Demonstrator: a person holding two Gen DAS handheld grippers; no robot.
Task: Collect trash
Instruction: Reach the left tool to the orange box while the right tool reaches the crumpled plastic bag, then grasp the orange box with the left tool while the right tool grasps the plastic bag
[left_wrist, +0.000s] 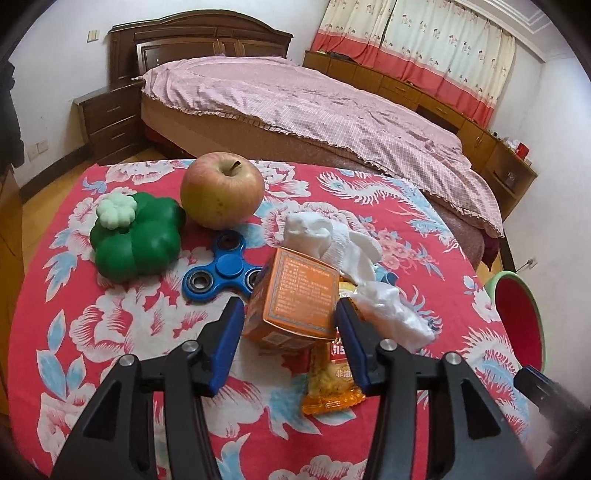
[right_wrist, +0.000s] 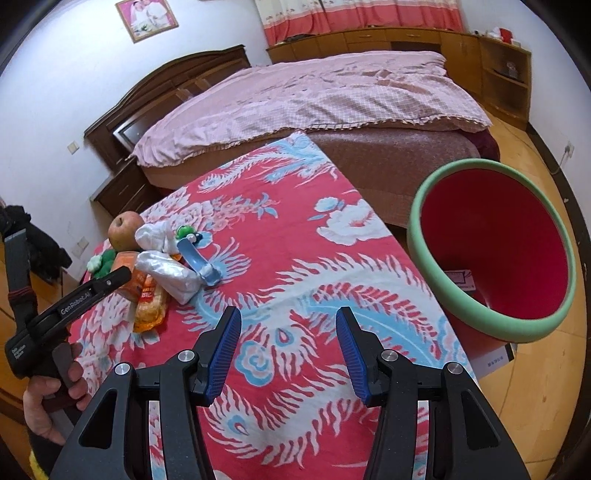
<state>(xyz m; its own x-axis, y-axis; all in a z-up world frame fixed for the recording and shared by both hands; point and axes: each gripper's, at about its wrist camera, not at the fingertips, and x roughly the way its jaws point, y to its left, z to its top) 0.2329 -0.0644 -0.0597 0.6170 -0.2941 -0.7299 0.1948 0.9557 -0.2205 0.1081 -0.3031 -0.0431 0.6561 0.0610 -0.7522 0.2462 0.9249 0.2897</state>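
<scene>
**Operator:** Orange cardboard is what I have in front of my left gripper (left_wrist: 290, 314): a small box (left_wrist: 295, 295) sits between its blue pads, and I see a gap on each side, so the jaws are apart and not pressing on it.

**Partner:** What else lies around it?

**Operator:** A snack packet (left_wrist: 332, 384) pokes out from under the box on the near side. Crumpled white tissue (left_wrist: 332, 236) rests against its far edge, and a white plastic bag (left_wrist: 391, 314) lies just to the right. To the left are a blue spinner (left_wrist: 225, 266), a green toy pepper (left_wrist: 136, 236) and, farther back, an apple (left_wrist: 221, 190). All of it sits on the bench (left_wrist: 110, 332), which is covered in red flowered cloth.

**Partner:** And your right side?

**Operator:** My right gripper (right_wrist: 290, 350) hangs over bare cloth, jaws apart with nothing between them. The pile is to its far left, with a blue scoop (right_wrist: 195, 258) beside it. The bin (right_wrist: 491, 321), red inside with a green rim, stands on the floor off the right edge of the bench, with some paper at its bottom.
</scene>
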